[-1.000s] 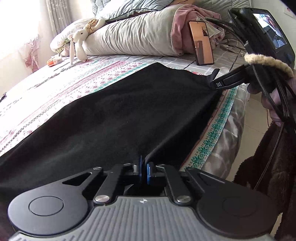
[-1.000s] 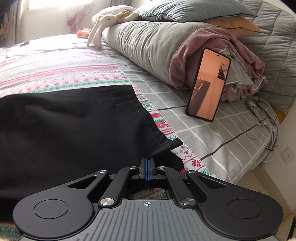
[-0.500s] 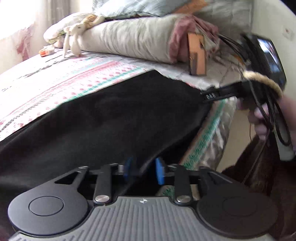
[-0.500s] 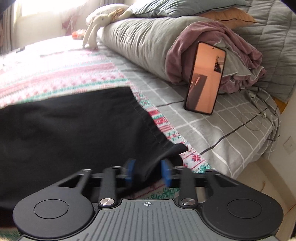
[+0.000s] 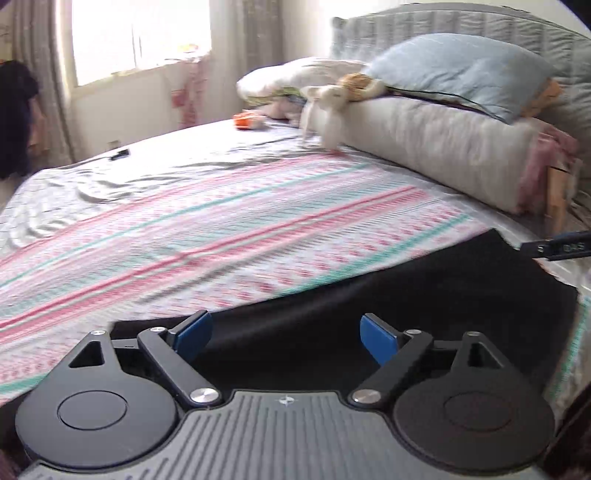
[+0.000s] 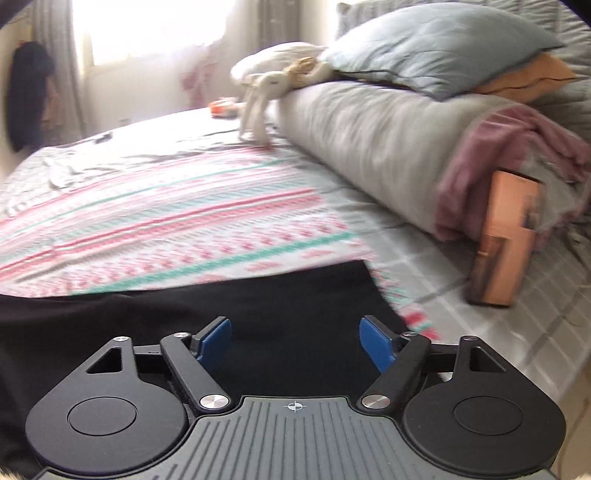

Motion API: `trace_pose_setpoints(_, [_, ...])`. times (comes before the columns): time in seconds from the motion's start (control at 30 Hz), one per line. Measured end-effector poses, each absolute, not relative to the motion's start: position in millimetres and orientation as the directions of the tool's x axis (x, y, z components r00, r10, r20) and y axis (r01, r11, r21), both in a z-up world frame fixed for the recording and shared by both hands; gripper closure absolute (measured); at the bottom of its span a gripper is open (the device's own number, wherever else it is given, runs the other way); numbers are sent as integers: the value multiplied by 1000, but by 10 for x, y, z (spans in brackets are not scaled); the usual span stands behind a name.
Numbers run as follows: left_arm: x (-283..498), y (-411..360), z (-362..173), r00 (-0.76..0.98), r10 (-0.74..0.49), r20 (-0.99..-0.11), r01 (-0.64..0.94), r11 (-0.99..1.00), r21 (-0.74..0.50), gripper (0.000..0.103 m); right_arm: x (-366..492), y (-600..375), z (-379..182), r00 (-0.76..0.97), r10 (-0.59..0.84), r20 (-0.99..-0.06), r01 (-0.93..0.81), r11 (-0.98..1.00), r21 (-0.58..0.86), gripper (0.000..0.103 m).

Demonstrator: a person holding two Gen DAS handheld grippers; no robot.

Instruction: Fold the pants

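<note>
While both the left gripper point(image 5: 284, 334) and right gripper point(image 6: 295, 341) are held wide apart and empty, black fabric pants point(image 6: 258, 306) are spread on a pink-and-teal striped bedspread point(image 5: 221, 229) near a bright window point(image 5: 140, 33).

The pants point(image 6: 295, 306) are matt black cloth, soft and lint-free, low in the frame. Each hand-held gripper point(image 5: 286, 336) point(image 6: 295, 341) is matt black plastic with ribbed grey housing, shiny metal pivots and blue rubbery-looking pads point(image 6: 376, 345). The bedspread point(image 5: 221, 240) is patterned woven cloth; the pillow point(image 6: 424, 44), upper right, is smooth fabric.

The left gripper point(image 5: 285, 334) hangs with its blue pads wide apart and nothing between them. Black pants point(image 5: 424, 295) lie just ahead and beneath, on a striped bedspread point(image 5: 221, 229) stretching beyond toward a long bolster point(image 5: 424, 147) far ahead on the right.
</note>
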State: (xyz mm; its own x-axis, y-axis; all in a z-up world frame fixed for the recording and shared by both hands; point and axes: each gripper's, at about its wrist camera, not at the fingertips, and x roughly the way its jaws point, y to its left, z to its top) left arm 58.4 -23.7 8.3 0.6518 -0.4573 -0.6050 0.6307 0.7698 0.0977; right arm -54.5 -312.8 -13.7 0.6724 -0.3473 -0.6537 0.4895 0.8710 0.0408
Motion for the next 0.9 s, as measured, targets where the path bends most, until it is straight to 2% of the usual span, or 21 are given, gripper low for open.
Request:
trace_pose_setpoints(0.27, [1264, 286, 21, 714, -323, -621, 516, 842, 156, 0, 214, -2693, -258, 662, -135, -737, 326, 938, 121, 20])
trace_pose_setpoints(0.47, [1869, 574, -262, 677, -288, -677, 458, 885, 81, 0, 572, -2297, -528, 549, -20, -836, 246, 959, 139, 20])
trace_pose_setpoints(0.7, [2314, 789, -524, 581, -387, -716, 437, 890, -126, 1, 670, -2138, -579, 527, -85, -846, 198, 980, 25, 19])
trace_pose_setpoints(0.9, [2412, 836, -652, 541, -431, -722, 424, 881, -208, 19, 697, -2196, -729, 472, -116, -874, 214, 977, -14, 19])
